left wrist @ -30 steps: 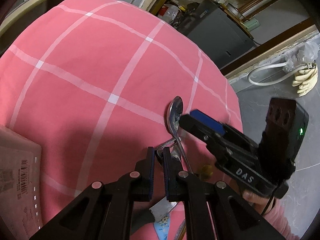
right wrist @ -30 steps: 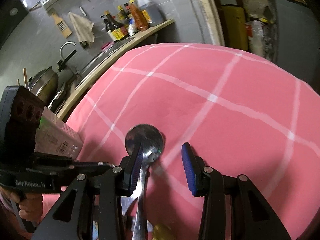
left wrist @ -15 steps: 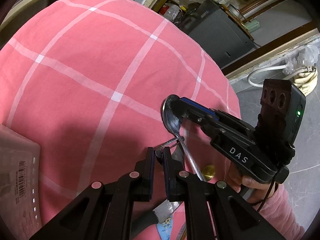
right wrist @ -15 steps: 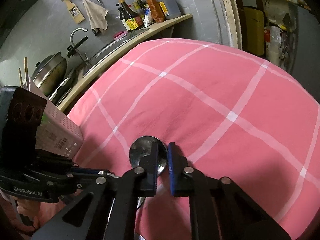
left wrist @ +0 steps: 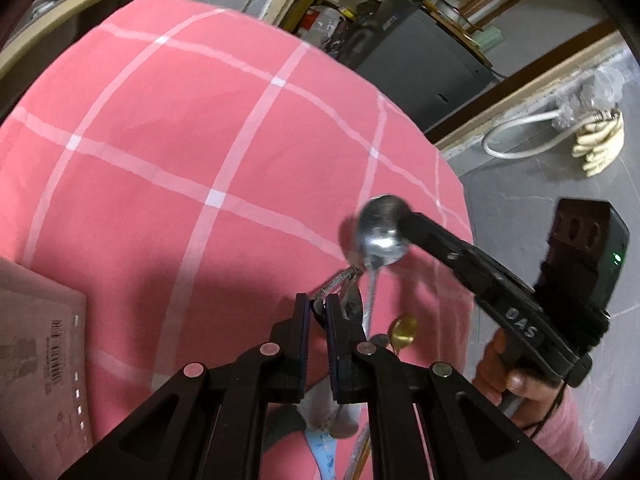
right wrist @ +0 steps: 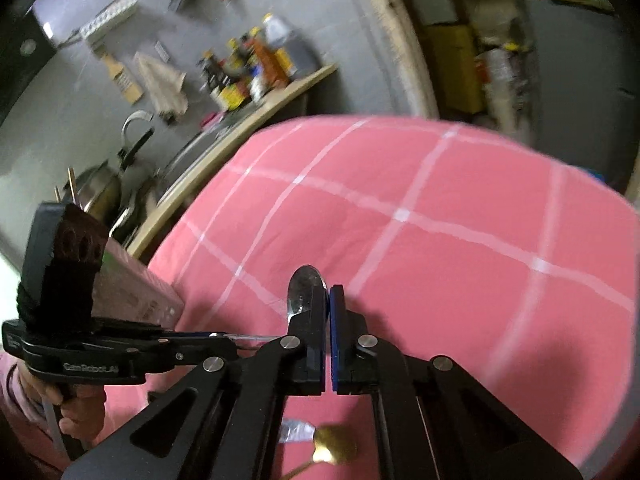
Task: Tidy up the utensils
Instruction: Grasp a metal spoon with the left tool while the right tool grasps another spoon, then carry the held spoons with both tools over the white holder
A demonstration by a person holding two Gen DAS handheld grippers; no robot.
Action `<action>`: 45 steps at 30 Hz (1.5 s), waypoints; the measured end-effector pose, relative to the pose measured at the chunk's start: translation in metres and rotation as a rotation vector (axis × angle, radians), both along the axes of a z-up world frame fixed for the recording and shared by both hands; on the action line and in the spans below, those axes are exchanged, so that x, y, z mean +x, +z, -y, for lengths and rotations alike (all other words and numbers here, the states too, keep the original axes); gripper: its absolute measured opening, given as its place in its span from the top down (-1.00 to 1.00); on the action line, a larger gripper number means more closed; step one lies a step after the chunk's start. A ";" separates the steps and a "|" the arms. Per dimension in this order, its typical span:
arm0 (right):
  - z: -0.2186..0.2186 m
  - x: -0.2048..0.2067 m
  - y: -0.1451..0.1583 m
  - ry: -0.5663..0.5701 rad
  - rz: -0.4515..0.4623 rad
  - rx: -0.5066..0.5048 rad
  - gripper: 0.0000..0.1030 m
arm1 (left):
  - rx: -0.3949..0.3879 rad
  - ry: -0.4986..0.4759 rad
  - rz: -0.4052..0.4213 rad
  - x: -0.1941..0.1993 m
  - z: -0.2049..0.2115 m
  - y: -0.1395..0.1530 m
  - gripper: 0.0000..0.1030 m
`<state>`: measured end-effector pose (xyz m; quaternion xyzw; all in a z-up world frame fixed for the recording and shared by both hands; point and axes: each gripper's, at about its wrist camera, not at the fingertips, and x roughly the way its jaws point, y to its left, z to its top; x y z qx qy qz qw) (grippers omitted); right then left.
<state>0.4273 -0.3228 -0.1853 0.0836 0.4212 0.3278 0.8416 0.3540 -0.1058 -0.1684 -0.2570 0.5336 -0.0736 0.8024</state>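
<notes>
The table (left wrist: 168, 128), draped in a pink checked cloth, is carrying everything, with a pale perforated bin (left wrist: 36, 360) sitting at its near left edge. The right gripper (right wrist: 326, 320) is clamping the bowl of a steel spoon (right wrist: 304, 288), its jaws nearly together, and is holding it above the cloth. The left gripper (left wrist: 317, 312) is pinching a thin metal utensil handle (left wrist: 338, 280), jaws almost touching. A gold spoon (right wrist: 334, 448) is lying on the cloth below. Gripping by the bowl is inviting the spoon to swivel, so carrying it slowly and level toward the bin seems wise, keeping the two handles from tangling.
</notes>
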 end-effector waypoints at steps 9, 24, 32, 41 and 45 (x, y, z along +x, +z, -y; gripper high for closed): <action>0.048 -0.043 0.075 -0.253 0.183 -0.044 0.95 | 0.024 -0.050 0.113 -0.010 0.002 0.048 0.86; 0.005 -0.117 0.229 -0.417 0.527 -0.077 0.96 | 0.098 -0.021 0.501 -0.053 -0.045 0.205 0.87; -0.083 -0.143 0.260 -0.378 0.635 -0.018 0.96 | 0.238 0.060 0.638 -0.094 -0.110 0.265 0.87; -0.177 -0.173 0.242 -0.342 0.774 -0.148 0.96 | 0.362 0.120 0.649 -0.131 -0.161 0.254 0.87; -0.208 -0.184 0.226 -0.331 0.810 -0.244 0.96 | 0.391 0.099 0.633 -0.137 -0.167 0.234 0.87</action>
